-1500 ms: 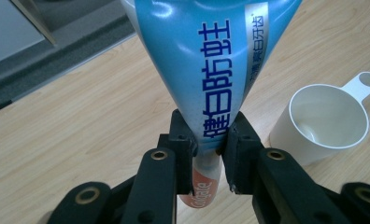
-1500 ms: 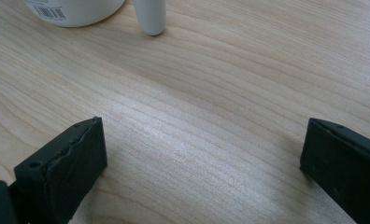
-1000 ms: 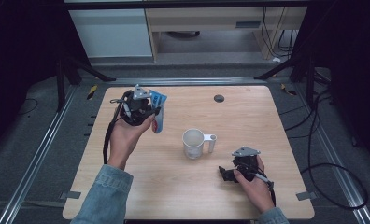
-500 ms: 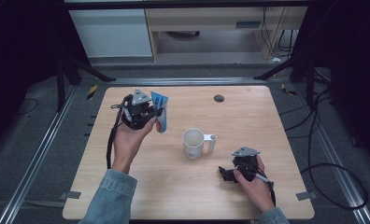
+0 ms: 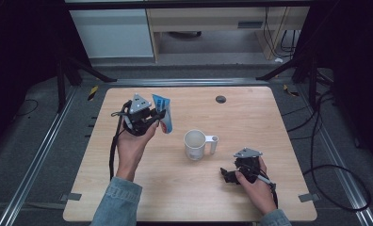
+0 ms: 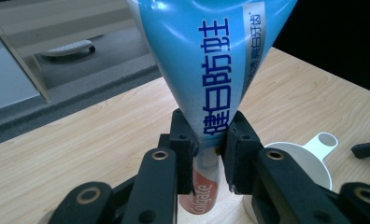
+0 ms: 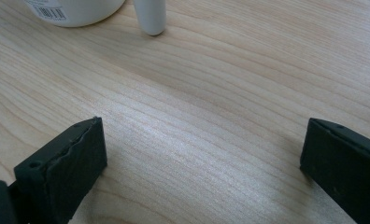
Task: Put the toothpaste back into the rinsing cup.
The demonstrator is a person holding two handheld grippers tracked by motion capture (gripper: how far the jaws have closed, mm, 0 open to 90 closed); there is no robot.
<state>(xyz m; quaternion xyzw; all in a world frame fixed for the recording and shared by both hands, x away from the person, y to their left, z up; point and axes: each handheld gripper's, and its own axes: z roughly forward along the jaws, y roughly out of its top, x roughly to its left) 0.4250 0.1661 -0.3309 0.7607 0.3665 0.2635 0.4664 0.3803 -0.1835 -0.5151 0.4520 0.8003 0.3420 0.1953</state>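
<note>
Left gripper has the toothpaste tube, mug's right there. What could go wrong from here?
1. The left gripper pinches the toothpaste tube low, near its cap end, with the wide end above; the soft tube may swing or slip.
2. The white mug stands free on the table, with the right gripper open beside it; a missed entry could tip it.
3. Hard squeezing might force paste out.

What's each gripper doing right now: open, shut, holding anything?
Left gripper: shut on the toothpaste tube, held off the table near the white mug.
Right gripper: open, nothing between its jaws, low over the table.
</note>
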